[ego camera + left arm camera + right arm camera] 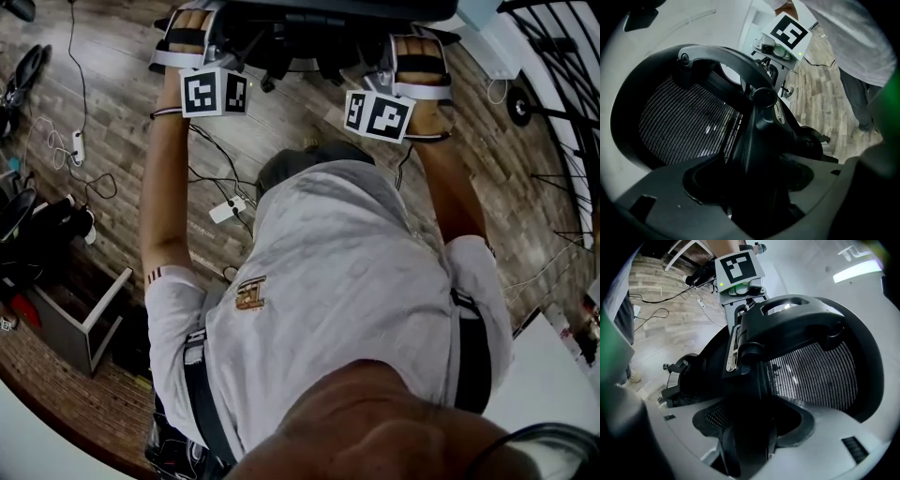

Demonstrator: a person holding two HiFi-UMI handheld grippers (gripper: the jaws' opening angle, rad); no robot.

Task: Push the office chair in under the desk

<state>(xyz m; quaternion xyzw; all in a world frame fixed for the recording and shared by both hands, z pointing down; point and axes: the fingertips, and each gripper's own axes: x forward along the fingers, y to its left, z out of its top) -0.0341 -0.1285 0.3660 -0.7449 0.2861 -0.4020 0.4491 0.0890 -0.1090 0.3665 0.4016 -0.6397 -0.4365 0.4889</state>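
Note:
The black office chair [300, 37] is at the top of the head view, right in front of the person. In the left gripper view its mesh back [689, 126] fills the left side, and my left gripper [754, 187] is shut on the dark back frame [754, 140]. In the right gripper view the mesh [815, 371] and headrest bracket [797, 319] rise ahead, and my right gripper [745, 432] is shut on the same frame. From above, the left gripper [211, 56] and right gripper [398, 70] sit side by side on the chair. I cannot clearly make out the desk.
The wooden floor [122, 103] carries cables and a white power strip [228, 210]. A grey open box [89, 323] and black bags [37, 234] lie at the left. A black metal rack [562, 112] stands at the right.

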